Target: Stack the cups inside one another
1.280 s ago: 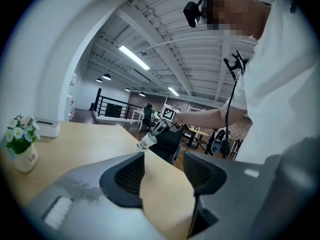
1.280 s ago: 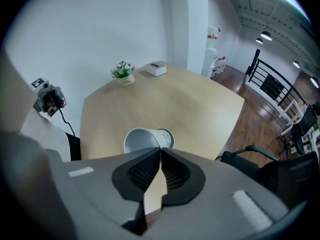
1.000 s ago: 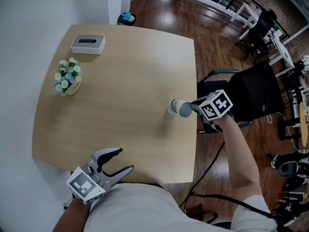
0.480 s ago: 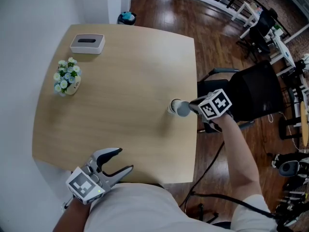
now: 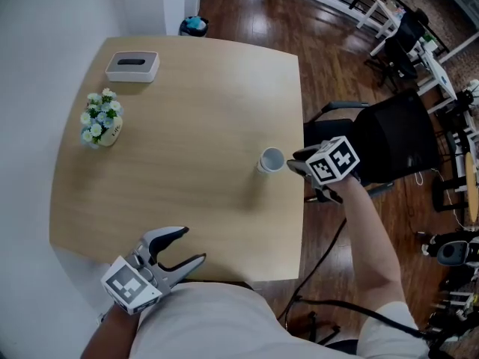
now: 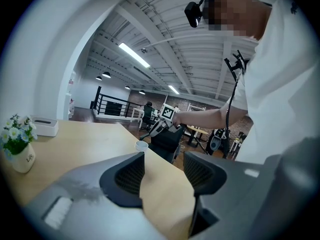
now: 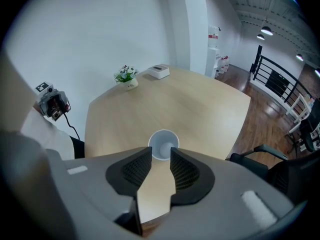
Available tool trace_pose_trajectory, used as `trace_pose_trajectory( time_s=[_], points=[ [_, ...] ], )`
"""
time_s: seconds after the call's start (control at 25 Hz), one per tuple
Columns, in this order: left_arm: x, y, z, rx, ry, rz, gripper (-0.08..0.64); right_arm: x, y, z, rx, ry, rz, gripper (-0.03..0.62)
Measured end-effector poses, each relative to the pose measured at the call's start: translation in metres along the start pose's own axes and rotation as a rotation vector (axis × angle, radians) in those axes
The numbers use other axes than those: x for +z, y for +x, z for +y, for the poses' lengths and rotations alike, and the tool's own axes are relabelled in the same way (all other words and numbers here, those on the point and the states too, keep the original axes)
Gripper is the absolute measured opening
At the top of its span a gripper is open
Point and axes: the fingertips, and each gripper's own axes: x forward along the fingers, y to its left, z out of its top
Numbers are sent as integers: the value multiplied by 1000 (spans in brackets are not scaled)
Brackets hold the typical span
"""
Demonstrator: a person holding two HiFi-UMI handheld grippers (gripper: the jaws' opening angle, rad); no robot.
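As right gripper (image 5: 295, 160) opens (empty), cup (image 5: 272, 159), perhaps nested

Bare worktop ahead of both my grippers, with one cup in the way

Just past the tips of my right gripper (image 5: 294, 163), whose jaws have just been opening with nothing between them, a white cup (image 5: 271, 159) stands near the worktop (image 5: 194, 126) edge. A black chair (image 5: 389, 144) crowds the room behind it. Ahead of my left gripper (image 5: 191, 247) the wood lies bare up to the flower pot (image 5: 101, 122) and tissue box (image 5: 132, 65).
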Motion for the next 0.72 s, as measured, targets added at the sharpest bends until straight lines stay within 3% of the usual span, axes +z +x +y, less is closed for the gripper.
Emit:
trace_pose_trajectory(
  time_s=[0.4, 0.72],
  points=[
    [-10, -4, -19, -11, 11, 68, 252, -3, -17, 39, -51, -48, -110, 120],
    [-17, -30, -39, -92, 53, 81, 252, -18, -40, 142, -149, -64, -251, 130]
  ],
)
